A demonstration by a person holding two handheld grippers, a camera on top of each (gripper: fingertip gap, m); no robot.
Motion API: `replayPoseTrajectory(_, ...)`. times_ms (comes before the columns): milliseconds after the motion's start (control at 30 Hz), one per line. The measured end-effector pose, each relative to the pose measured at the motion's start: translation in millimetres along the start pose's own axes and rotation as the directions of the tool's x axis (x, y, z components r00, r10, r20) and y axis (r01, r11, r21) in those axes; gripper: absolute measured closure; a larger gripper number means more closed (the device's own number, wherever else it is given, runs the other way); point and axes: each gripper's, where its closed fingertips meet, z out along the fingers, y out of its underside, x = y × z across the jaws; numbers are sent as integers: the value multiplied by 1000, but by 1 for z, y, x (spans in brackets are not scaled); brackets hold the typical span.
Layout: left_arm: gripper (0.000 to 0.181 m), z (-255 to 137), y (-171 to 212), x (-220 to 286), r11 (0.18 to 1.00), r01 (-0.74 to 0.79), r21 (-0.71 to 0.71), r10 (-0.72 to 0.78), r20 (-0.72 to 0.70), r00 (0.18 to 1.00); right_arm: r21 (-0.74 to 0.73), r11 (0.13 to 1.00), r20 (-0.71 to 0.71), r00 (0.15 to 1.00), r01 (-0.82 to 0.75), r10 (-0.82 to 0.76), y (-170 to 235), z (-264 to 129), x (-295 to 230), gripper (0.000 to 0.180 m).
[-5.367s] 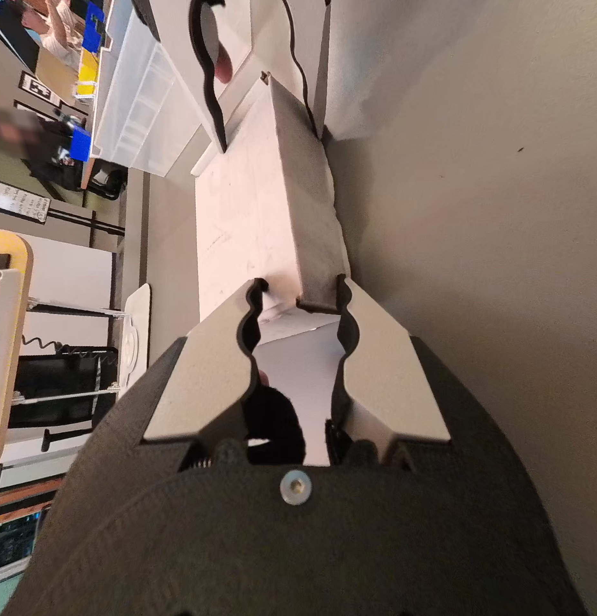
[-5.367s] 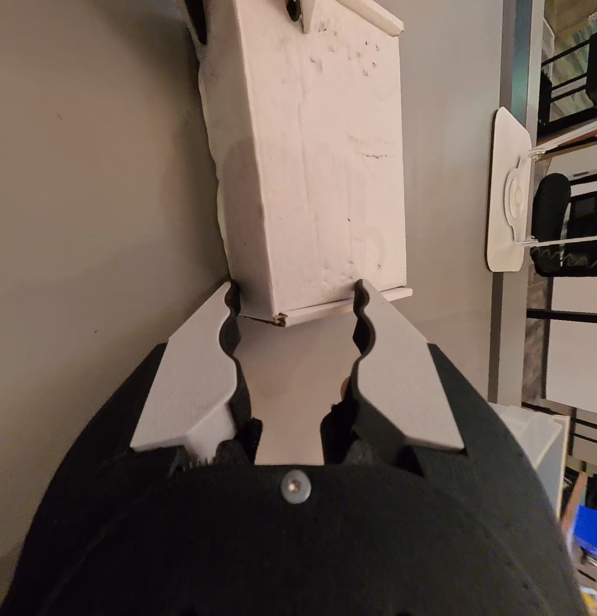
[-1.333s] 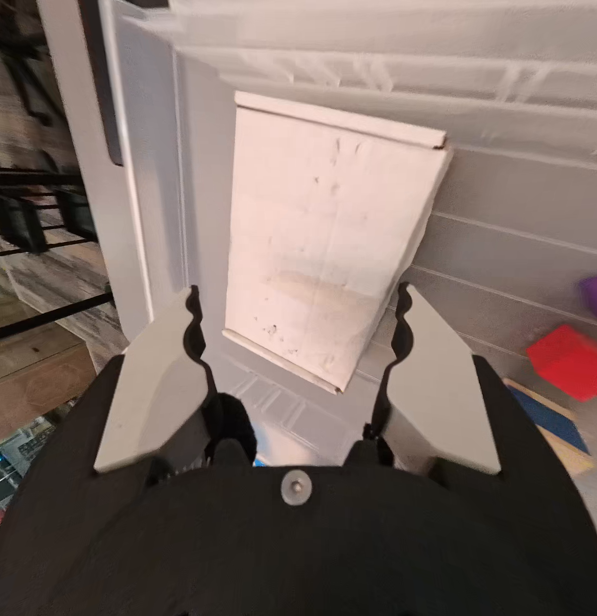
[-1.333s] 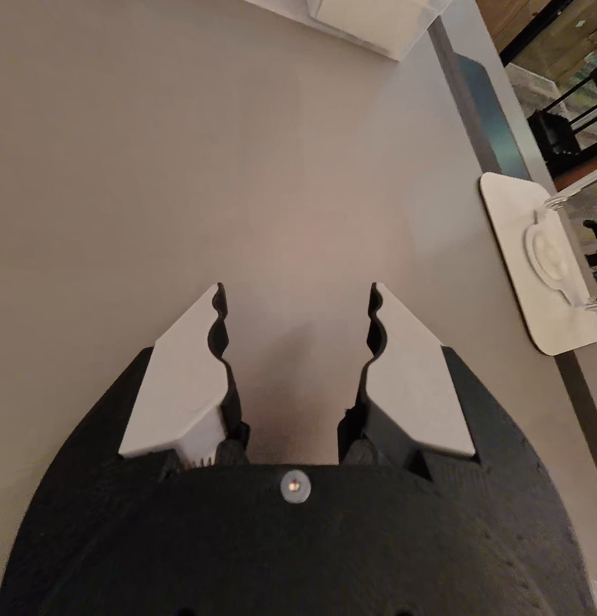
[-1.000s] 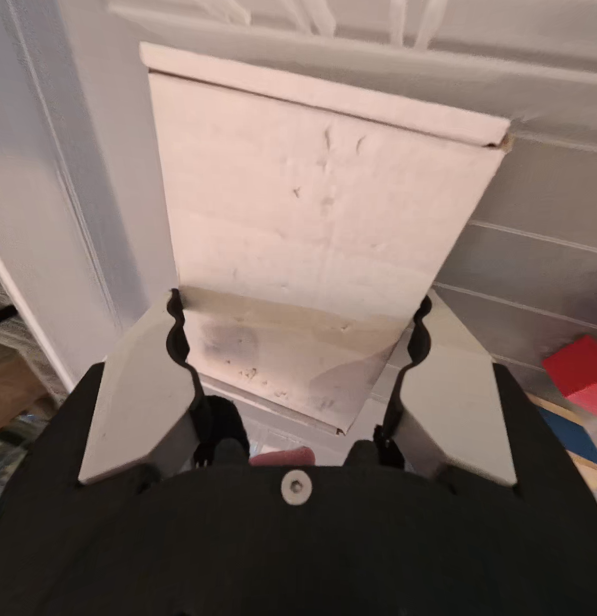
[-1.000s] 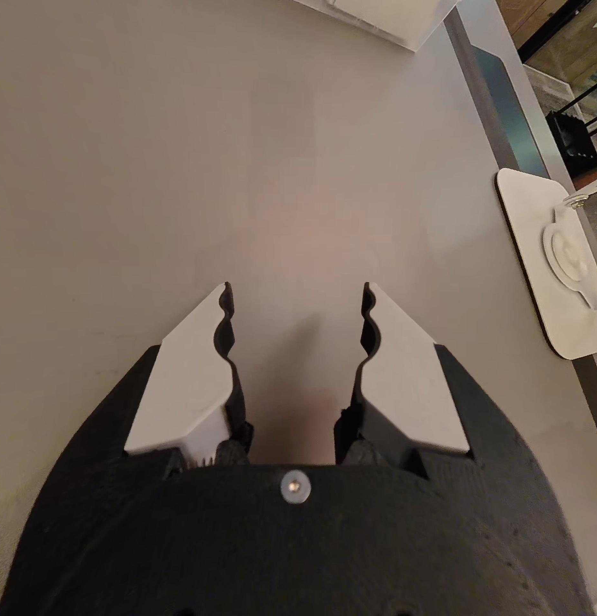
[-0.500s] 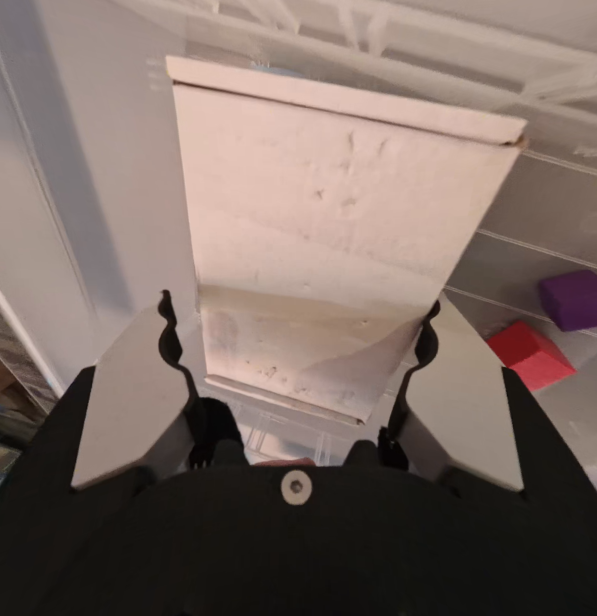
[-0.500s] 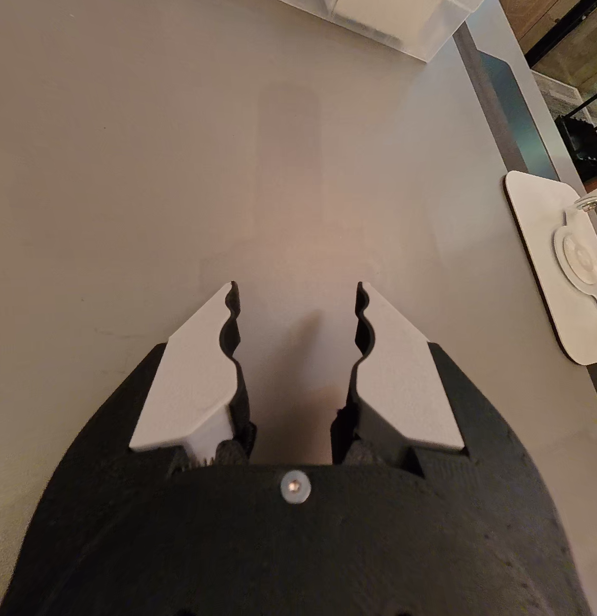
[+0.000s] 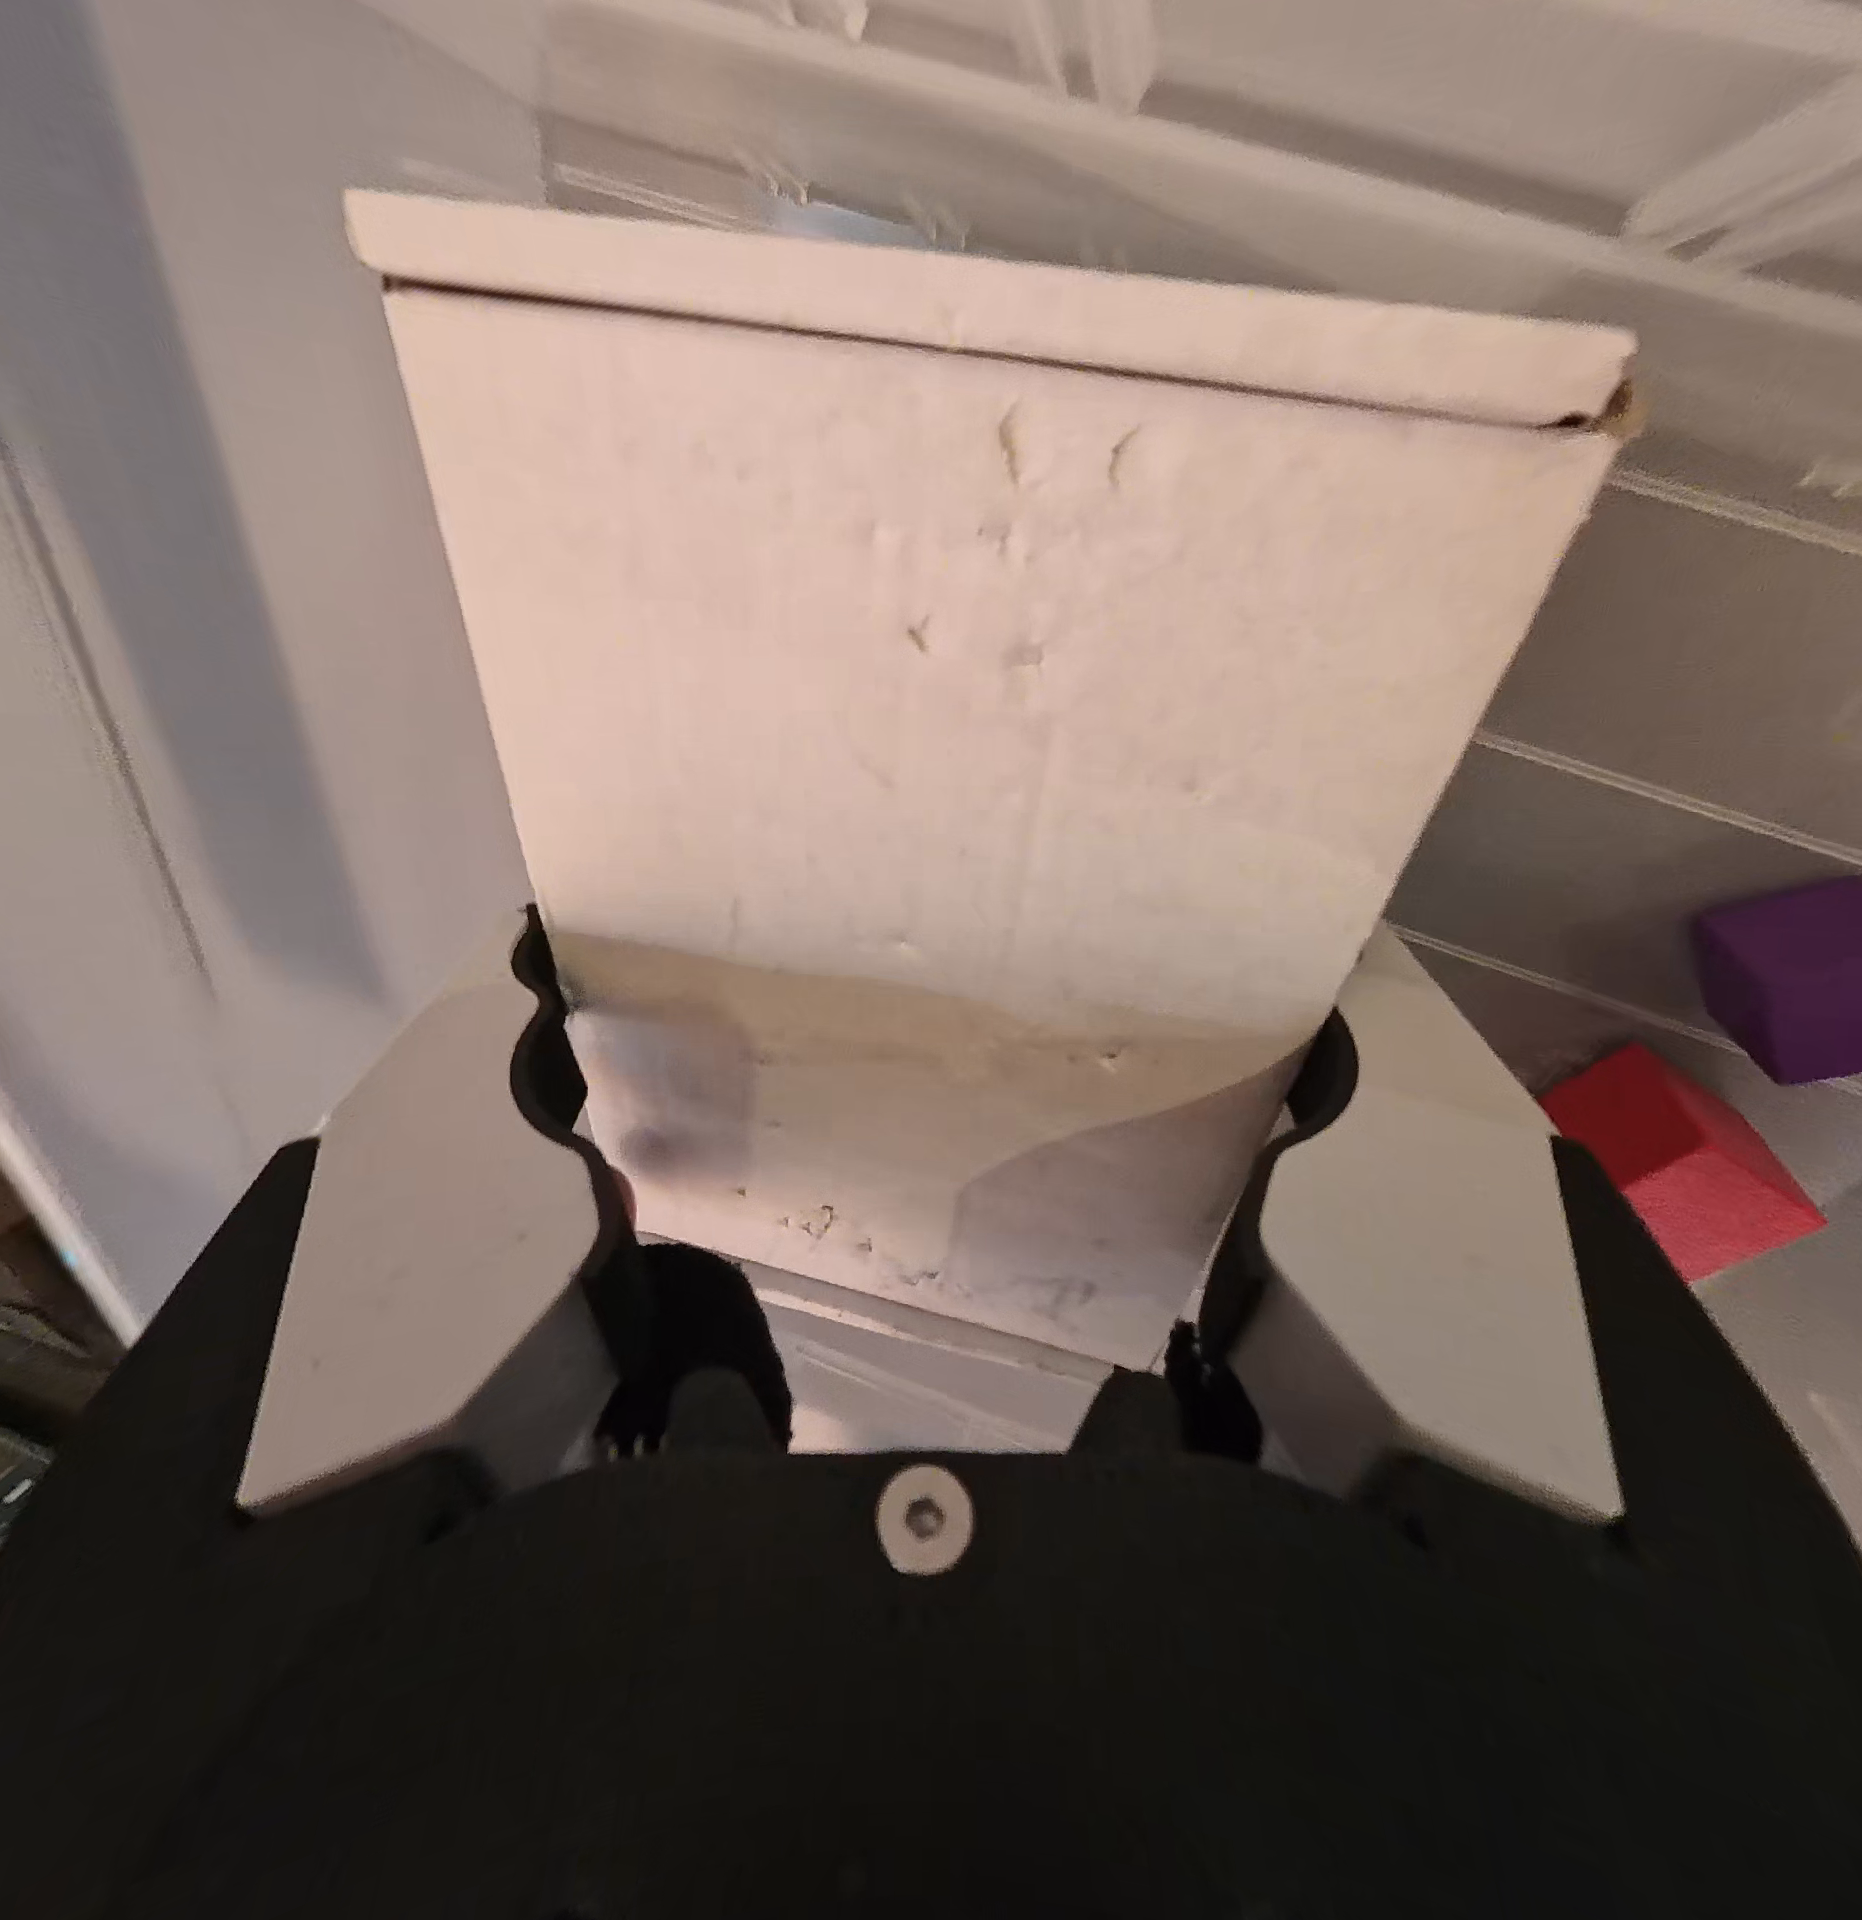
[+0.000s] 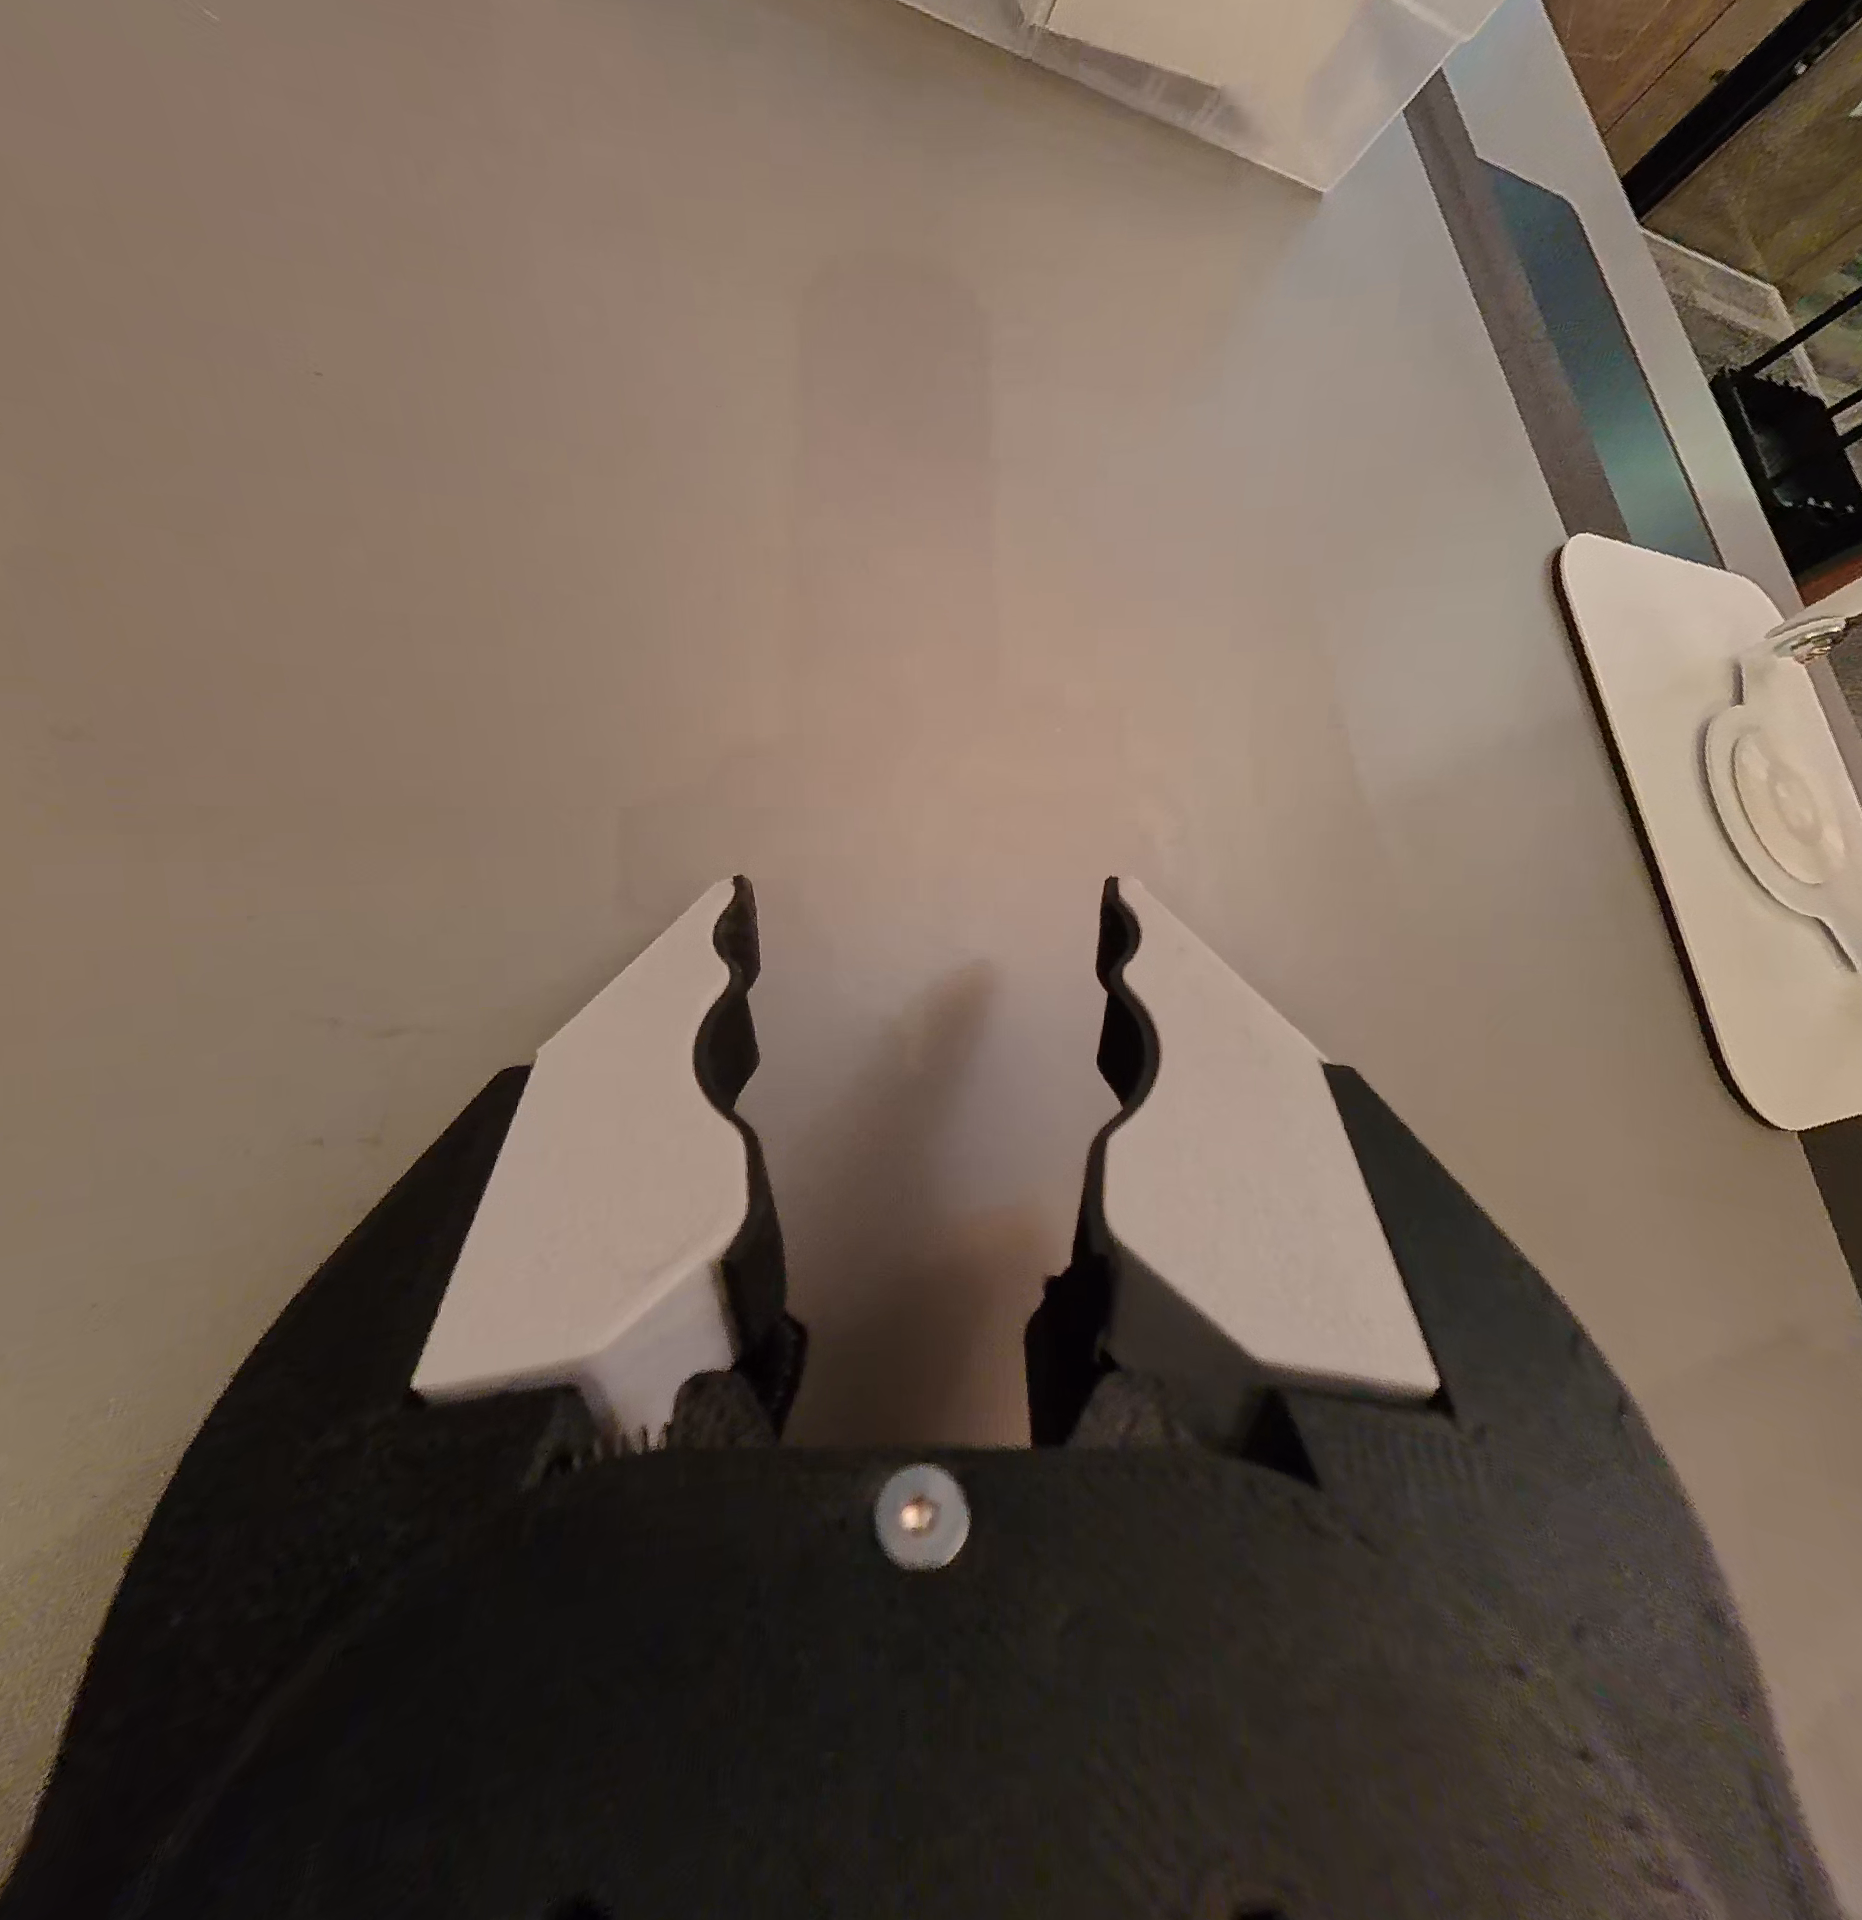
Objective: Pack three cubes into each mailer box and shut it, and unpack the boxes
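The left tongs [image 9: 937, 997] clamp a closed white mailer box [image 9: 968, 748] inside a clear bin [image 9: 1633, 727], with red cube [image 9: 1675, 1164] and purple cube [image 9: 1800, 987] right. The right tongs [image 10: 927, 904] hang open and empty over the bare desk [image 10: 594, 468].

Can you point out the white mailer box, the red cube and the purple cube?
white mailer box [image 9: 958, 727], left wrist view, middle of its broad face.
red cube [image 9: 1685, 1164], left wrist view, its upper face.
purple cube [image 9: 1800, 987], left wrist view, its front face.

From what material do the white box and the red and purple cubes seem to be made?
White mailer box: most likely cardboard with a matt white face, since it shows dents, creases and a raw brown edge at one corner. Red cube and purple cube: probably foam, because their surfaces look dull, slightly grainy and without shine.
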Motion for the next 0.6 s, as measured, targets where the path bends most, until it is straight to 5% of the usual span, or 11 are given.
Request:
replayPoseTrajectory(367, 43, -70, -2, -9, 991, 43, 124, -59, 123, 991, -15, 1000, -21, 1000, 20, -20, 2, -1, 2, 119)
replayPoseTrajectory(600, 43, -156, -67, 11, 975, -73, 210, 41, 156, 987, 1, 1000, -90, 996, 19, -19, -1, -14, 17, 118)
